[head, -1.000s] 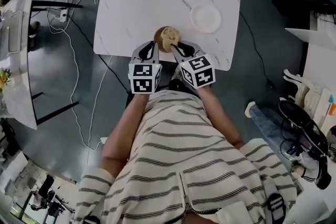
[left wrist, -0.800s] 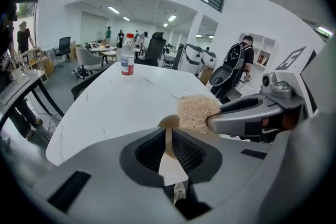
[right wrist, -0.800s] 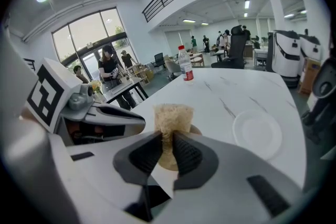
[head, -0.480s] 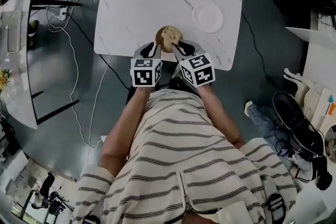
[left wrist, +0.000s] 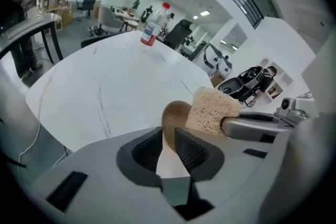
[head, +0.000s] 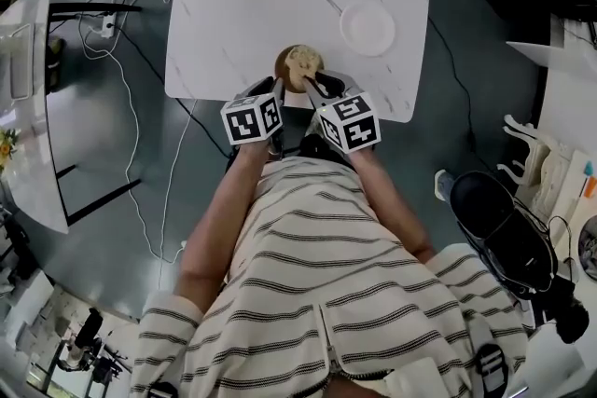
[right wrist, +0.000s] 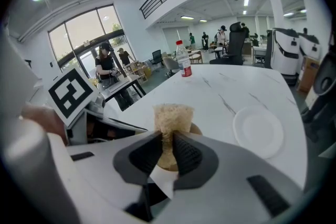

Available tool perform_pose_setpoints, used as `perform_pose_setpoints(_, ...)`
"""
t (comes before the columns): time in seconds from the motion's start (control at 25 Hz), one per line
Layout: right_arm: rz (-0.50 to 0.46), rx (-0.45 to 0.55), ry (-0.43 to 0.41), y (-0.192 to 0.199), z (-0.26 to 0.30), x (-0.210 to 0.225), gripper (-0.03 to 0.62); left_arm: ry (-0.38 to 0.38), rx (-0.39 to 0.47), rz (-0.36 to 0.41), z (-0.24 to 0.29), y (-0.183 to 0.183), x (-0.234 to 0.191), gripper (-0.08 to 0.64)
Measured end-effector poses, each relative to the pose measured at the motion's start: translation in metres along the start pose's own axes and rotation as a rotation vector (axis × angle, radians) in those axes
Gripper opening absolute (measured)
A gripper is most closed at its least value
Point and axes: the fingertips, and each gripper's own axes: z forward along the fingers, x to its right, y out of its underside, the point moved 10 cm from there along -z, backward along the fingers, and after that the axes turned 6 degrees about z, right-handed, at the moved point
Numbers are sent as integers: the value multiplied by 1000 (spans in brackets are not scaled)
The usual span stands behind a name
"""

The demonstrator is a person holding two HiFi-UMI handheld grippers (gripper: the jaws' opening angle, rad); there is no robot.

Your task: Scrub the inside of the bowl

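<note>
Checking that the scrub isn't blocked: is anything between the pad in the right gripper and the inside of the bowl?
Nothing visible does. The right gripper holds the scrub pad at the opening of the bowl. The left gripper grips the bowl's rim beside the pad, not across the opening.

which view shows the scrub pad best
The left gripper view: the scrub pad shows large and fibrous, side-on against the bowl. The right gripper view shows only its top above the jaws of the right gripper, which clamps it. The head view shows it as a small pale patch in the bowl.
</note>
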Motion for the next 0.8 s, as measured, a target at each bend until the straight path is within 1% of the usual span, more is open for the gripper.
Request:
perform_pose_setpoints(0.08, 1, 0, 1, 1, 1, 1, 64, 10, -7, -23, 5, 2, -2, 57)
perform_pose_setpoints(0.16, 2, -1, 3, 1, 2, 3, 64, 39, -9, -61, 10, 4, -3, 57)
perform_pose_setpoints(0.56, -2, -11, 1, 3, 3, 6, 66, 114, -38, -317, 18, 14, -18, 57)
perform_pose_setpoints(0.68, 0, -12, 3, 3, 4, 7, 66, 134, -40, -366, 20, 17, -20, 57)
perform_pose_setpoints(0.8, 1, -13, 4, 3, 4, 7, 66, 159, -43, -398, 23, 19, -21, 49)
